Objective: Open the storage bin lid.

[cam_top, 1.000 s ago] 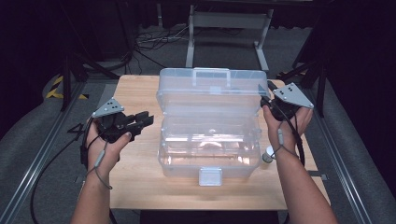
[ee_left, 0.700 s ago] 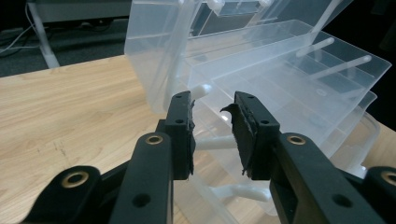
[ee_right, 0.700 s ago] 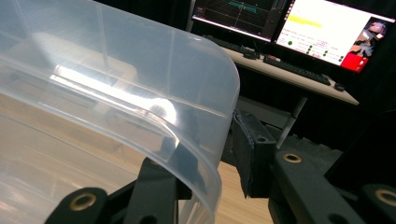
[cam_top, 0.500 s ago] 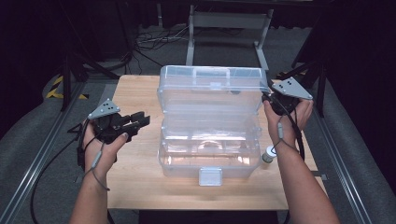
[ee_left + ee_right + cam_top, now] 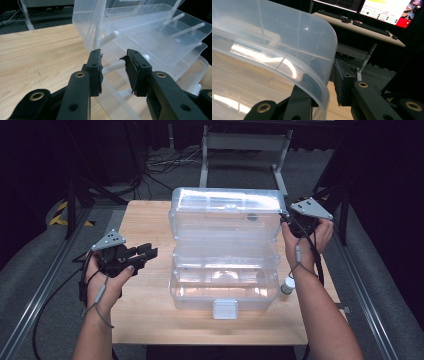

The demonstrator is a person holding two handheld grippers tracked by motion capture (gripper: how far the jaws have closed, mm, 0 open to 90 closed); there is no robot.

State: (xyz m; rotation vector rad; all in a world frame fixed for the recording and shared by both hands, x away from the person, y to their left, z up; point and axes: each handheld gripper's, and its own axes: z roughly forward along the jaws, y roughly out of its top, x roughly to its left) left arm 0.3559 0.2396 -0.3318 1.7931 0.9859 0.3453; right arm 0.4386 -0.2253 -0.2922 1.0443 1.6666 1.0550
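Here the clear plastic hinged storage box with fold-out tiers (image 5: 225, 255) stands in the middle of the light wooden tabletop (image 5: 145, 315), its long axis running from the left edge toward the right edge. Its white front latch (image 5: 224, 309) faces the near edge and its domed transparent lid (image 5: 225, 200) is raised toward the far edge.

The right gripper (image 5: 291, 222) is at the lid's right end, near the table's far right corner. In the right gripper view the curved rim of the lid (image 5: 322, 82) passes between its two black jaws; one jaw shows through the plastic on the inner side and the other lies outside. A gap appears between the outer jaw and the wall, so I cannot tell whether it is pinching the rim or merely straddling it.

The left gripper (image 5: 145, 252) is held above the left part of the tabletop, just beside the box's left end. Its jaws are parted, empty, and aimed at the stepped trays (image 5: 155, 32). The box lies to its right, across the short axis.

Judging by this, the right hand is the one placed to swing the lid about its long hinge line. A small white-capped bottle (image 5: 287, 285) stands by the box's right side, near the right edge.
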